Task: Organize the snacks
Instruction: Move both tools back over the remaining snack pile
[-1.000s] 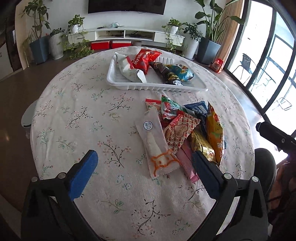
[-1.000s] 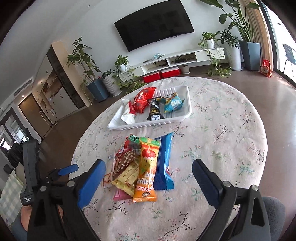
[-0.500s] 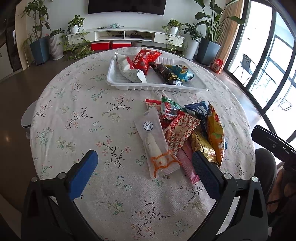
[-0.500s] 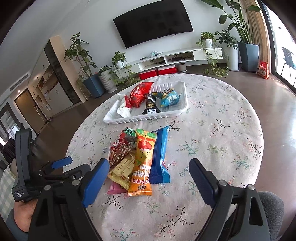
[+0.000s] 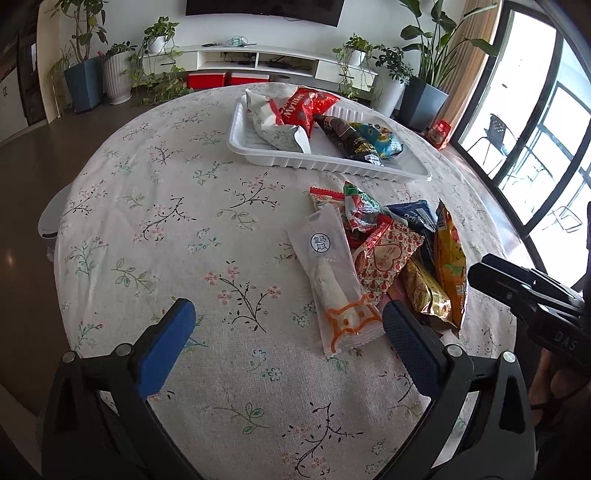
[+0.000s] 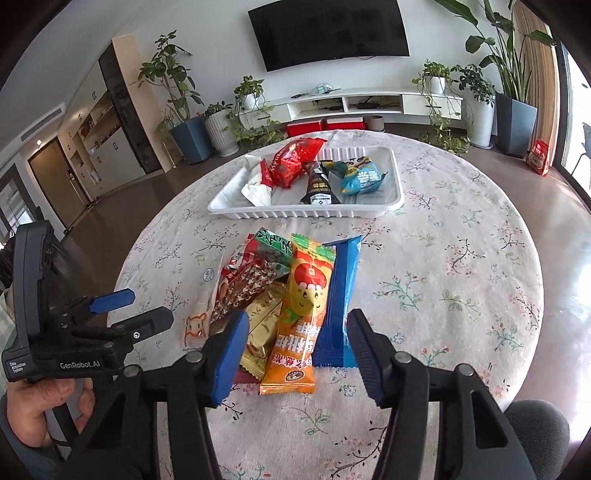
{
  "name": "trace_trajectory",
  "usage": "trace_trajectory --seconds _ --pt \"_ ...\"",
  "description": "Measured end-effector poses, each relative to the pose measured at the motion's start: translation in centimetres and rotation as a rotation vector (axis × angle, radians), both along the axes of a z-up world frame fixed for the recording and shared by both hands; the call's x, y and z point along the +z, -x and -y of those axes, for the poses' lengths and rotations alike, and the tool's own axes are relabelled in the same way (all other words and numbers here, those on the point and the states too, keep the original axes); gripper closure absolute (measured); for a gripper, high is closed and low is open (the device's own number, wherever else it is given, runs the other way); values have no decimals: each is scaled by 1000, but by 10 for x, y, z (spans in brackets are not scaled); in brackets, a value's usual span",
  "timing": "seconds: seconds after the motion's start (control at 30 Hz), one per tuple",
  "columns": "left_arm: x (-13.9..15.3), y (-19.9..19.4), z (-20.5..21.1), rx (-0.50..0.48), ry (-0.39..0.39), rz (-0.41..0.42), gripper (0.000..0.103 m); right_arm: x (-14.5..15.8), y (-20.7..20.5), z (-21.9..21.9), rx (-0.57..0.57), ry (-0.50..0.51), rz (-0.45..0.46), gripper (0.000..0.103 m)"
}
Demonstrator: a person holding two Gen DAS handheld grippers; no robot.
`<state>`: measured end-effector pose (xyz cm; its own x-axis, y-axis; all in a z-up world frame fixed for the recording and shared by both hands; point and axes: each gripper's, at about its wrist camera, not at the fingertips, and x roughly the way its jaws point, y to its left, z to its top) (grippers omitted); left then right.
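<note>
right gripper [image 6: 295, 354] lowered onto snack pile, jaws closing around orange packet [image 6: 301, 317], not yet pressing; left gripper [image 5: 284, 332] jaws wide

Two downward wrist views (shared table [image 5: 192, 206])

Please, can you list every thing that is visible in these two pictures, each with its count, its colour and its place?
tray: one, white, far middle of the table, holding four snack packs
table: one, round, floral cloth
orange pack: one, in the near pile, between the right tool's fingers
blue pack: one, right edge of the pile
gold pack: one, under the orange pack's left side
white long pack: one, left edge of the pile
red patterned pack: one, middle of the pile
television: one, black, on the wall
potted plants: several, along the wall
left tool: open, above the table
right tool: closing around the pile's near end
hand: one, gripping the left tool's handle
</note>
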<state>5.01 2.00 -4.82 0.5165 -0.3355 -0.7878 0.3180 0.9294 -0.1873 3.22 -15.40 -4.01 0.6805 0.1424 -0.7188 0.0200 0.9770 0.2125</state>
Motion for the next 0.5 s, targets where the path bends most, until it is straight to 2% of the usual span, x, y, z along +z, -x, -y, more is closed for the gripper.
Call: trace_trajectory --seconds 0.27,0.4,0.5 --pt "-7 -4 6 -17 -4 -13 1 -18 -19 -5 11 -2 -66 57" --pt "-9 -5 8 -23 -11 -14 1 -21 -20 -4 16 13 -61 70" --pt "-11 -5 11 -27 -22 -20 1 -22 -21 -1 21 4 -70 71"
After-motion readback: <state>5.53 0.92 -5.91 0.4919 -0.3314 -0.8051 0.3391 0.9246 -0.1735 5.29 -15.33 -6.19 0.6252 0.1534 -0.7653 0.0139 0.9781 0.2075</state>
